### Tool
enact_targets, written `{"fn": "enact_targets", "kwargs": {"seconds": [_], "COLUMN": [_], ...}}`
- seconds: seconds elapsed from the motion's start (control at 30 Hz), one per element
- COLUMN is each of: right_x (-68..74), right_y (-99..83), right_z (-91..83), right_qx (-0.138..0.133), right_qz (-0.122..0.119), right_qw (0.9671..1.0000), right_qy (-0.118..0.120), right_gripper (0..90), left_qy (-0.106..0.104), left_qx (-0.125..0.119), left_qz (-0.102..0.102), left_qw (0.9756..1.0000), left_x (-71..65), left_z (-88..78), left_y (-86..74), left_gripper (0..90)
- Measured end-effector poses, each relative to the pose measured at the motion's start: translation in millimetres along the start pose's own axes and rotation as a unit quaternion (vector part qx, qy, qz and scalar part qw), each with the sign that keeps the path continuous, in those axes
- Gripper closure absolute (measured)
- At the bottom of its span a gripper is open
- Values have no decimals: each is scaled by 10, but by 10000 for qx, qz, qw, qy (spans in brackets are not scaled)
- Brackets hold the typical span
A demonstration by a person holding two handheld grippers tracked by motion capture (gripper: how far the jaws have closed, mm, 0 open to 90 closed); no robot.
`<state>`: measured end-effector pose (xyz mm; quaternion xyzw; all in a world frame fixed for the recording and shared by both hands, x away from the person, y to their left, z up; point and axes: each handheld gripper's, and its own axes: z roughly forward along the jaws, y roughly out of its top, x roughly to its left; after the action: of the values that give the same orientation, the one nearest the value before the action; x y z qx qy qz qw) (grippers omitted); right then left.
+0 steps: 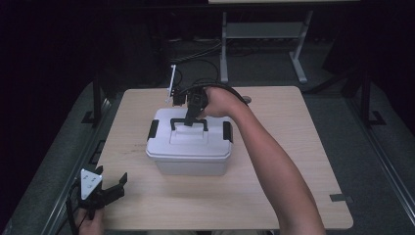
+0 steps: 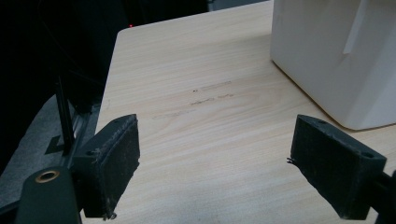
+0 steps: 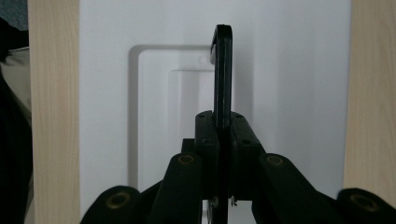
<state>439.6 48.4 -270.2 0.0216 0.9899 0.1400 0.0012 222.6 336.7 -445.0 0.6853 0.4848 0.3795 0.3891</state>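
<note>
A white plastic storage box (image 1: 188,152) with black side latches sits mid-table, its lid (image 3: 289,93) seen from above in the right gripper view. Its black carry handle (image 1: 188,122) stands raised, and my right gripper (image 1: 191,116) is shut on that handle (image 3: 222,70), pads clamped on both sides of the bar. My left gripper (image 1: 111,185) rests low at the table's front left corner, open with nothing between its fingers (image 2: 114,158). In the left gripper view the box's white side (image 2: 336,56) rises at the upper right, apart from the jaws.
The light wooden table (image 1: 284,161) has bare room to the right and in front of the box. Cables and a thin white upright piece (image 1: 171,83) lie at the far edge. A metal table frame (image 1: 262,44) stands on the dark floor behind.
</note>
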Motion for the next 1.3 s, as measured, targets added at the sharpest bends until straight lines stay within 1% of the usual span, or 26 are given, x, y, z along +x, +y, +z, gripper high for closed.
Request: {"fn": "enact_targets", "kwargs": {"seconds": [0.07,0.27,0.53,0.6,0.7,0.77,0.9,1.0,1.23,1.3], "right_x": [5,-3,15,19,33,45,65,77,93,106], "right_y": [14,6,-12,-17,-28,-37,-66,-111,-195,-203], "right_z": [24,43,42,34,-6,-40,-89,-102,-124,-133], "right_qx": [41,57,-7,-28,-128,-184,-207,-243,-285,-275], "right_qz": [-36,-8,-10,-11,24,27,51,69,163,154], "right_qw": [10000,10000,10000,9999,9998,9997,9997,9996,9993,9994], "right_qy": [22,57,93,106,116,137,106,125,164,171], "right_gripper": [840,840,828,822,804,794,775,764,729,720], "left_qy": [-2,0,6,4,3,-4,7,13,2,4], "left_qx": [-7,-17,-18,-19,-21,-18,-22,-22,-9,-7], "left_qz": [-5,-27,-27,-40,2,-16,-9,-38,-3,8], "left_qw": [10000,10000,10000,10000,10000,10000,10000,10000,10000,10000], "left_x": [-1,2,-3,-5,-6,-11,-10,-10,-21,-22], "left_z": [1,-1,-3,-2,2,5,-2,-2,2,-2], "left_y": [1,1,4,5,9,8,8,6,7,7], "left_gripper": [150,150,150,150,151,150,150,150,150,150]}}
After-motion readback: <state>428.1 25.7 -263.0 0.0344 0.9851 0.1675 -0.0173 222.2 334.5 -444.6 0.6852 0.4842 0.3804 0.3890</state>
